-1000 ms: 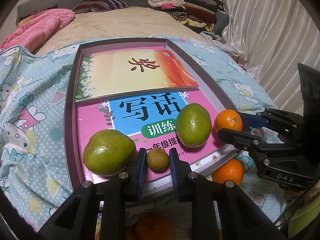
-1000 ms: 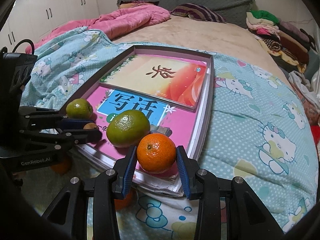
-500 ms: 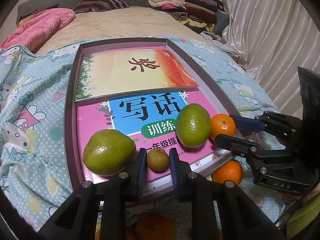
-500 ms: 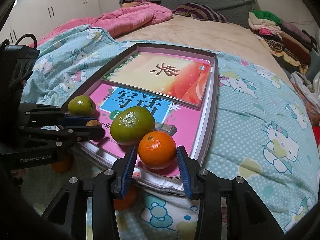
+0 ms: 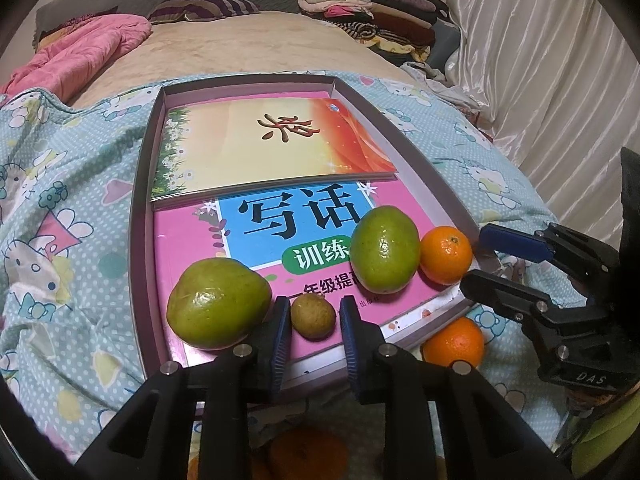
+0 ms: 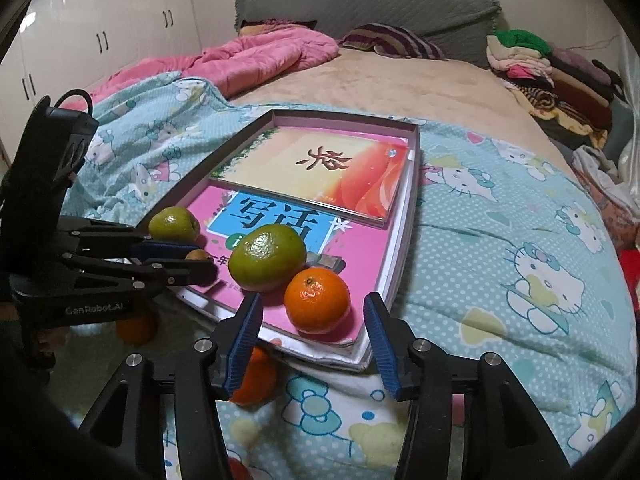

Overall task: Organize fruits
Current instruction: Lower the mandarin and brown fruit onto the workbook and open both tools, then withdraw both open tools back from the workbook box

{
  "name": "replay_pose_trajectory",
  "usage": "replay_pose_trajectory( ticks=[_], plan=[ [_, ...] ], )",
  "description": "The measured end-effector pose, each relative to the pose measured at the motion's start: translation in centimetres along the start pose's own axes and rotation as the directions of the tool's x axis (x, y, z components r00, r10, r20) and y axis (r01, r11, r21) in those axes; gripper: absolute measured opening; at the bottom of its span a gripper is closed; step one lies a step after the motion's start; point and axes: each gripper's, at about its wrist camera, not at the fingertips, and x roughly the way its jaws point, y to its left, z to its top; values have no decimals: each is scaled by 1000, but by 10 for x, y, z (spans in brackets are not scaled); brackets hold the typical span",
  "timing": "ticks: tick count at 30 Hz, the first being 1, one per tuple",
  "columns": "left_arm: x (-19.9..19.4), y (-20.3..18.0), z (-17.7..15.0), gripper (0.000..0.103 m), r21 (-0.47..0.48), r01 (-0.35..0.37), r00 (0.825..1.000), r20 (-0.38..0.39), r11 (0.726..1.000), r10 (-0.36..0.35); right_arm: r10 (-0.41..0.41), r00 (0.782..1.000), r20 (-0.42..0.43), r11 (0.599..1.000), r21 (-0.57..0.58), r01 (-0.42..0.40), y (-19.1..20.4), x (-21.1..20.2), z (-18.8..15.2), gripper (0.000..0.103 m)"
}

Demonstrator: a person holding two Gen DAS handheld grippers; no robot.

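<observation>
A shallow box (image 5: 138,200) on the bed holds two books, and the fruit sits on the pink book (image 5: 192,240). A small brown fruit (image 5: 313,316) rests there between the pads of my left gripper (image 5: 314,312). Its jaws are opening, and a thin gap shows at the right pad. Two green fruits (image 5: 218,304) (image 5: 385,250) flank it. An orange (image 6: 317,302) stands beside the right green fruit (image 6: 267,258). My right gripper (image 6: 313,302) straddles the orange with its jaws opening and clear gaps on both sides.
A yellow-orange book (image 5: 248,148) covers the far half of the box. Loose oranges (image 5: 454,342) (image 5: 306,454) lie on the patterned blanket (image 6: 500,240) near the box's front edge. A pink quilt (image 6: 260,56) and folded clothes (image 6: 532,60) lie farther back.
My right gripper set the orange down beside the green fruit and spread its jaws off it. The left pads parted slightly around the brown fruit. Neither hand shifted much.
</observation>
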Motion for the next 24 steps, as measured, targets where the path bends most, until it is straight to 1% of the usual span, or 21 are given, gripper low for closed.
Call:
replay_pose_trajectory(
  ticks=[1, 3, 9, 13, 15, 17, 19, 24],
  plan=[
    [0, 0, 0, 29, 0, 1, 1000, 0, 1000, -1, -1, 1000, 2, 1000, -1, 1, 0, -1, -1, 54],
    [-2, -1, -1, 34, 0, 5, 1000, -1, 1000, -5, -2, 1000, 11, 1000, 0, 2, 0, -5, -2, 55],
    [-8, -4, -1, 44, -5, 33, 999, -1, 999, -33, -6, 999, 33, 1000, 17, 6, -3, -13, -3, 58],
    [-15, -9, 0, 47, 4, 47, 999, 9, 999, -47, -14, 999, 42, 1000, 26, 13, -7, -17, -3, 58],
    [-20, -11, 0, 52, 8, 58, 998, 14, 998, -58, -19, 999, 47, 999, 27, 18, -8, -19, -3, 59],
    [-26, -12, 1, 56, 11, 47, 998, 27, 999, -48, -22, 998, 50, 999, 27, 21, -8, -19, -3, 59],
    [-33, -11, 3, 57, 4, 50, 998, 45, 999, -50, -24, 998, 55, 999, 29, 22, -9, -21, -3, 60],
    [-52, -11, 6, 66, 6, 50, 995, 89, 999, -51, -28, 997, 71, 999, 37, 25, -10, -27, -3, 60]
  ],
)
